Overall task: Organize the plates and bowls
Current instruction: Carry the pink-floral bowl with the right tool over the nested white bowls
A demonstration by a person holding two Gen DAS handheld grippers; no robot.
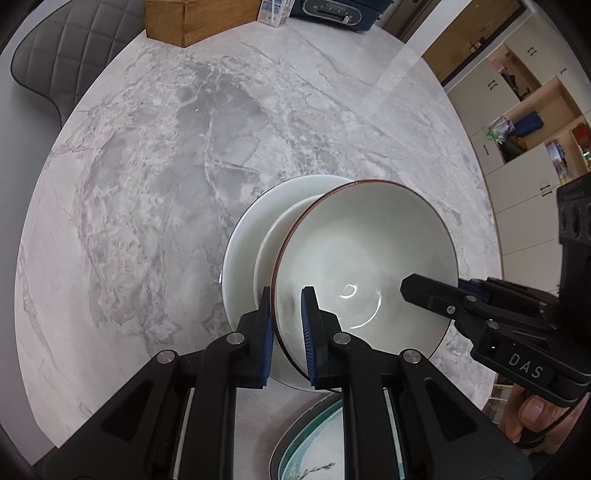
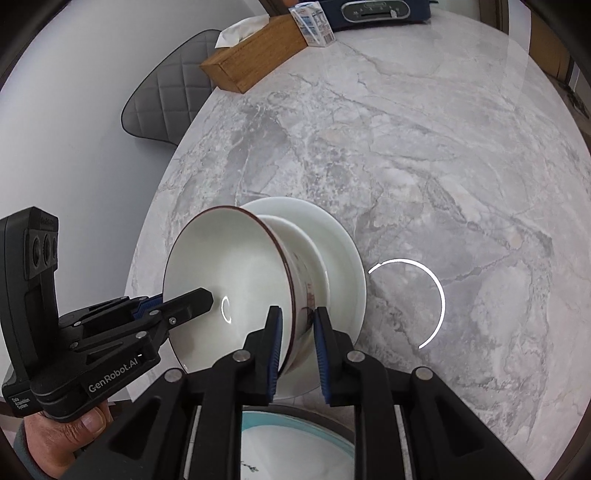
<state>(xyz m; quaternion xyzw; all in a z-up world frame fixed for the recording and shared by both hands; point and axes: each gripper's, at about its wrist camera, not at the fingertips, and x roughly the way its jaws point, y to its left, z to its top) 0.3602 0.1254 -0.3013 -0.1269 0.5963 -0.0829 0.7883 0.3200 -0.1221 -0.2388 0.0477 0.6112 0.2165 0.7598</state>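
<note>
Both grippers have the same red-rimmed bowl by its rim, 1 on each side. The left gripper pinches the rim between its blue pads, 1 finger inside the bowl and 1 outside. The right gripper is clamped the same way on the opposite edge, 1 pad inside and the other against the outer wall, where a faint reddish pattern is too smeared to read.

The bowl sits tilted over a white plate, with a smaller white dish between them. Whether the bowl's foot touches that dish is hidden by the bowl itself. The plate rests on the grey marble table.

Below the grippers a teal-rimmed plate with a branch painting is mostly cut off by the fingers and the picture's edge. From the right wrist view it shows only as a slice.

At the far edge stand a wooden tissue box, a small carton with print too small to read, and a dark blue appliance, cropped at the top. A quilted grey chair stands beside the table.
</note>
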